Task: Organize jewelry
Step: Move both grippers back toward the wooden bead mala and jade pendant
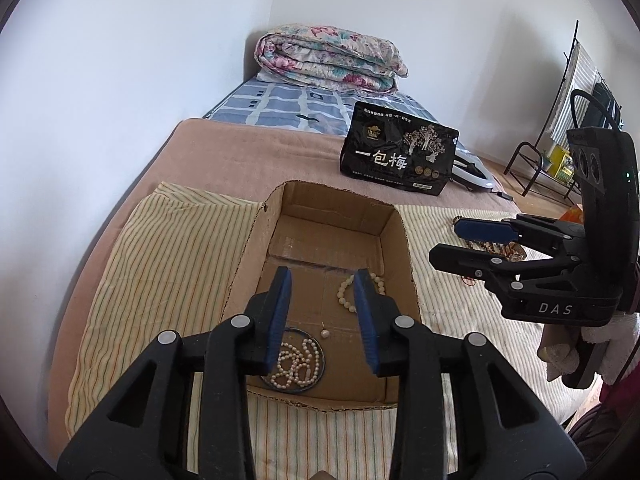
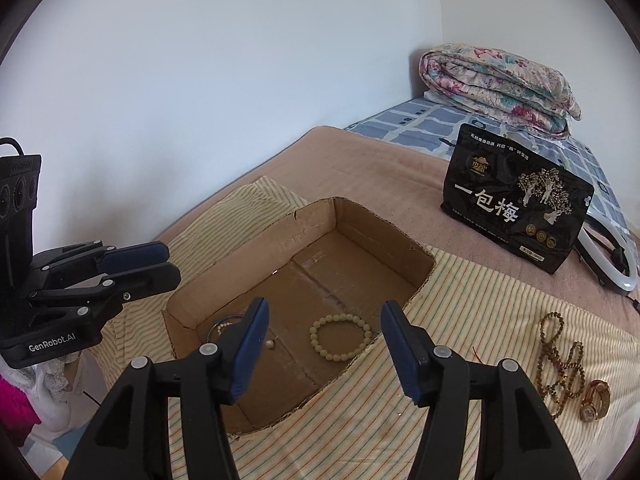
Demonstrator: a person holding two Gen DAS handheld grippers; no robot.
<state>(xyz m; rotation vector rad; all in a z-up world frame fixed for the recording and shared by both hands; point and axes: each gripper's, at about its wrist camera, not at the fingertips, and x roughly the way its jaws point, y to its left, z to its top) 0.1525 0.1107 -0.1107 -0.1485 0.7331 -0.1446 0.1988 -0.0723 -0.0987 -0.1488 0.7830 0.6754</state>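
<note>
An open cardboard box sits on a striped cloth on the bed. On its floor lie a pale green bead bracelet, a pearl necklace inside a dark bangle, and one loose bead. My left gripper hangs open over the box's near left part with nothing between its pads. My right gripper stands open above the bracelet, holding nothing. A brown bead necklace and a gold watch lie on the cloth to the right of the box.
A black snack packet stands behind the box on the brown blanket. A folded floral quilt lies at the bed's far end. A white ring light rests beside the packet. A metal rack stands on the floor at right.
</note>
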